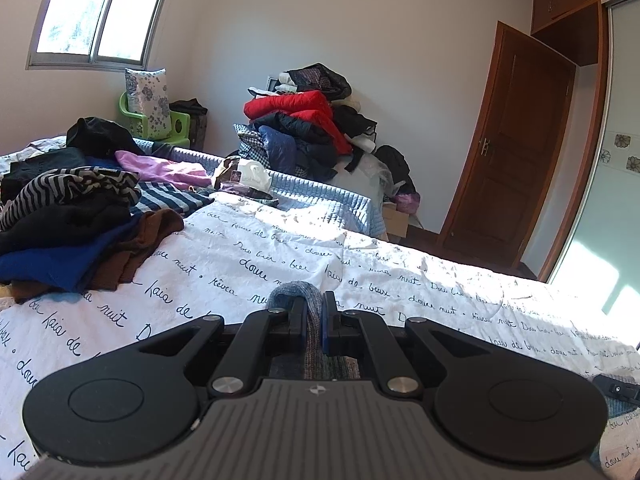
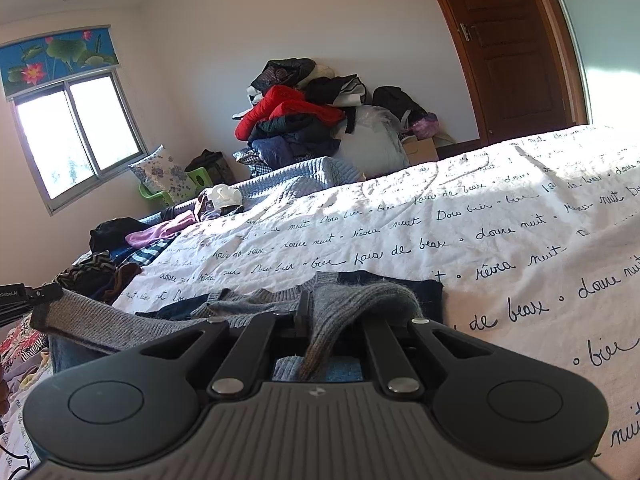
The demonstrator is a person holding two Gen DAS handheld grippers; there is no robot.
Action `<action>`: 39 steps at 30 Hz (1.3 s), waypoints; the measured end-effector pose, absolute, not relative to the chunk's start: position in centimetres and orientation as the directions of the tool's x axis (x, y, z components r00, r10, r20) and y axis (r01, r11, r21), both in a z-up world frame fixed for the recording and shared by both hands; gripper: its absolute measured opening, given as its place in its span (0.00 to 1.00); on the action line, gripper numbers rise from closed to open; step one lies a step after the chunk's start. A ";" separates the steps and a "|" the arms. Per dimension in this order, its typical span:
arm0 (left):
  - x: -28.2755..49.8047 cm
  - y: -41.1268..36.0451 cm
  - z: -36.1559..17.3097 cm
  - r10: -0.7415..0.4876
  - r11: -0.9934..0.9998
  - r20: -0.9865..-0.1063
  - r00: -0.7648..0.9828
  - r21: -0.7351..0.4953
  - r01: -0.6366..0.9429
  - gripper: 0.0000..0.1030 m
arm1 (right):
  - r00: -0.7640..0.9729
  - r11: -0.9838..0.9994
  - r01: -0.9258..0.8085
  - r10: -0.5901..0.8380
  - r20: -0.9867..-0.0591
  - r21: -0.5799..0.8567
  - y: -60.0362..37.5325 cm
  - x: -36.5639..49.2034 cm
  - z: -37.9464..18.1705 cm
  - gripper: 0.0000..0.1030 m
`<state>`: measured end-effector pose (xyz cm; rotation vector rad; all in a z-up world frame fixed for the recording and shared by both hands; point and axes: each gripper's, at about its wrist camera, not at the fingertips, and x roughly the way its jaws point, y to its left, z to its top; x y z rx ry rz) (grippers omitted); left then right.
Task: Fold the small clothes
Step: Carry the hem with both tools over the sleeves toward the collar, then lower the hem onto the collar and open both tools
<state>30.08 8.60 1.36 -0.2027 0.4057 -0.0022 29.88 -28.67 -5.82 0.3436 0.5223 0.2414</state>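
A grey and blue knitted sweater (image 2: 224,312) lies on the white bedspread (image 2: 480,216) printed with black handwriting. My right gripper (image 2: 316,312) is shut on a fold of the sweater's grey knit, which drapes over its right finger and hides it. My left gripper (image 1: 314,308) is shut on another bunched edge of the same sweater (image 1: 296,290), which pokes up between its fingers. The rest of the garment lies under the left gripper, mostly hidden. The left gripper's edge (image 2: 32,294) shows at the far left of the right wrist view.
A heap of dark, striped, blue and brown clothes (image 1: 76,216) lies on the bed's left side, with a purple garment (image 1: 160,168) behind. A tall pile of jackets (image 1: 308,120) stands against the far wall. A wooden door (image 1: 508,148) is at the right.
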 end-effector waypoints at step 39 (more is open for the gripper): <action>41.0 12.1 -4.0 -0.111 0.906 -0.558 0.823 -0.398 -0.147 0.32 | 0.745 0.745 -0.022 0.457 -0.486 0.667 -32.2 38.6 -10.5 0.75</action>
